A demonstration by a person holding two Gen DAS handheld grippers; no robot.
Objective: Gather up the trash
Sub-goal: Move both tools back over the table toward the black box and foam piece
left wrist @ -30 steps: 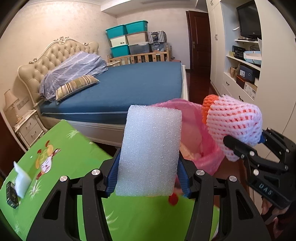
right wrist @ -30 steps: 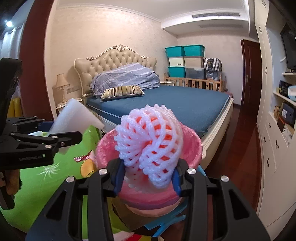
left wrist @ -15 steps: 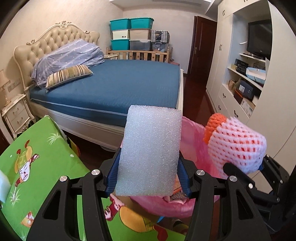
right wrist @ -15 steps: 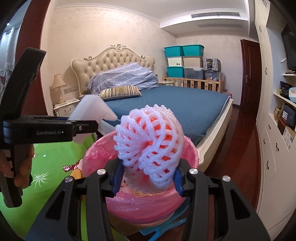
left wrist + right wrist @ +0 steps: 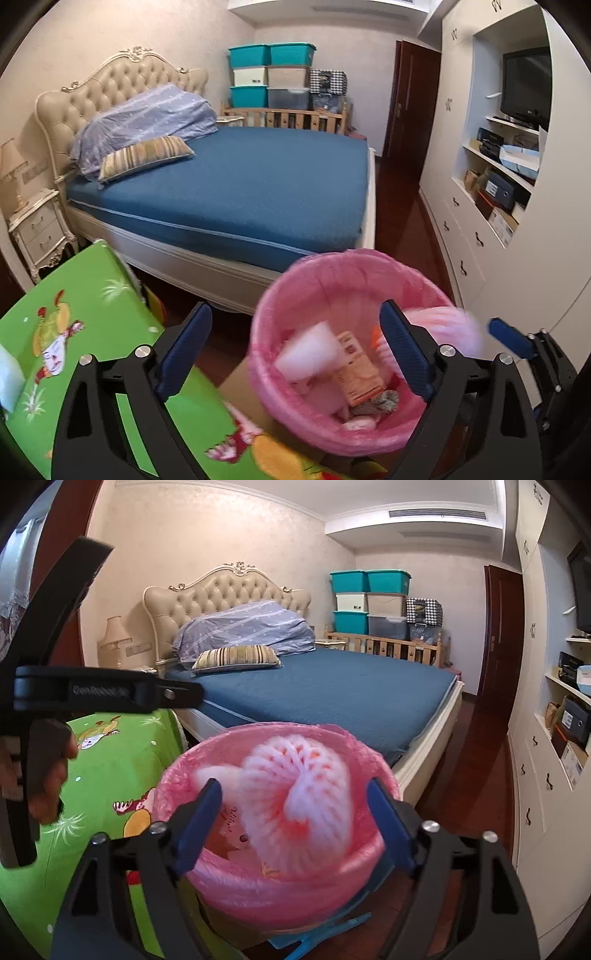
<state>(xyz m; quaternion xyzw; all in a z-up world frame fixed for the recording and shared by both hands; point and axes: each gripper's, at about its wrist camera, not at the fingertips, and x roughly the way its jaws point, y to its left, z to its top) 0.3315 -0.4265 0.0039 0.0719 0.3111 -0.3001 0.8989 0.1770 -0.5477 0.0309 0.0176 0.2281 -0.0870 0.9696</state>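
Left wrist view shows the left gripper [image 5: 295,350] spread empty above the pink-lined bin [image 5: 369,258], its white foam block [image 5: 310,350] already inside, while the right gripper [image 5: 295,808], also spread, has the blurred foam fruit net [image 5: 295,794] dropping between its fingers, nearly finishing this load.

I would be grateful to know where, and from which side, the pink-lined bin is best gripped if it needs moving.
Probably at the rim, coming down from above with one finger inside and one outside. The pink-lined bin is round and looks wider than the open left gripper spans, so only its thin upright wall would fit between the fingers. The open top leaves that approach free.
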